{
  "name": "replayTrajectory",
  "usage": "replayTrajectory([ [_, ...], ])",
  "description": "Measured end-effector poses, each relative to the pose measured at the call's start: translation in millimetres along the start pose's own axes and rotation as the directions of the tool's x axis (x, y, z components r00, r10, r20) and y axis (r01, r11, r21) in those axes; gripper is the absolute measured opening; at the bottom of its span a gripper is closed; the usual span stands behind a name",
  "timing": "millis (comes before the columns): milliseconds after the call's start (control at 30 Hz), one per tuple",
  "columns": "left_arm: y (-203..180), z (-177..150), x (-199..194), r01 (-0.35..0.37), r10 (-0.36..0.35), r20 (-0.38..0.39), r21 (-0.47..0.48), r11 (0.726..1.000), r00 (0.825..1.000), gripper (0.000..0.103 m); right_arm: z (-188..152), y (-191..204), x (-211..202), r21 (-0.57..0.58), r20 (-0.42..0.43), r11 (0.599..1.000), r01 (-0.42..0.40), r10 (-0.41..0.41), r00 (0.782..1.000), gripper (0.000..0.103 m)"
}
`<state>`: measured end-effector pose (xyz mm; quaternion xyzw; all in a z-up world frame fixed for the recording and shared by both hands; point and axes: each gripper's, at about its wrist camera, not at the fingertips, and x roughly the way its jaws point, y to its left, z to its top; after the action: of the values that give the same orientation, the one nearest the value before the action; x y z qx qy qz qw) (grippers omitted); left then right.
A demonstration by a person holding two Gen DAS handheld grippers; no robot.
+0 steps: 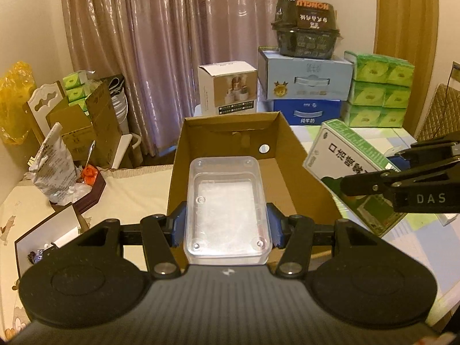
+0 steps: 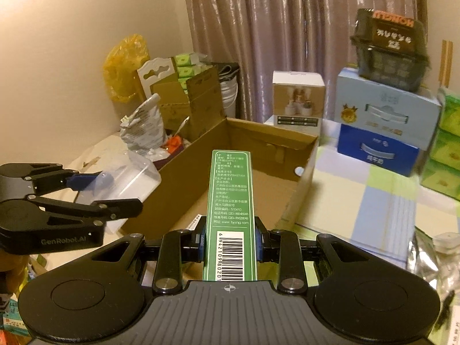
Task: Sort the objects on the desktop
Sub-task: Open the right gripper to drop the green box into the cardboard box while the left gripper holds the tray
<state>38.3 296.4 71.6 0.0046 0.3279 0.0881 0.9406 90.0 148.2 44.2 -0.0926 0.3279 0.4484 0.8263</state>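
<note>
My left gripper (image 1: 227,227) is shut on a clear plastic box (image 1: 227,210), its blue pads pressing the box's two long sides. The box hangs over the near end of an open cardboard carton (image 1: 290,146). My right gripper (image 2: 230,243) is shut on a green and white medicine box (image 2: 231,201), barcode side up, which points into the same carton (image 2: 304,178). In the left wrist view the medicine box (image 1: 350,158) hangs tilted at the carton's right wall. In the right wrist view the clear plastic box (image 2: 129,181) hovers at the carton's left wall.
Behind the carton stand a white product box (image 1: 227,89), stacked blue milk cartons (image 1: 304,86) with a dark snack tub (image 1: 304,28) on top, and green tissue packs (image 1: 379,92). A silver bag (image 1: 54,164) and cardboard clutter fill the left. A checked cloth (image 2: 373,201) covers the table.
</note>
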Motion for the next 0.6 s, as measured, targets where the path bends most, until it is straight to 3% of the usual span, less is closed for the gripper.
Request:
replayTrajectory([
  [600, 7.6, 1.0, 59.8, 0.033, -0.034, -0.047, -0.018, 0.999, 0.998, 0.051, 5.2, -15.9, 48.2, 0.047, -0.022, 0.999, 0.004, -0.003, 1.0, 0.028],
])
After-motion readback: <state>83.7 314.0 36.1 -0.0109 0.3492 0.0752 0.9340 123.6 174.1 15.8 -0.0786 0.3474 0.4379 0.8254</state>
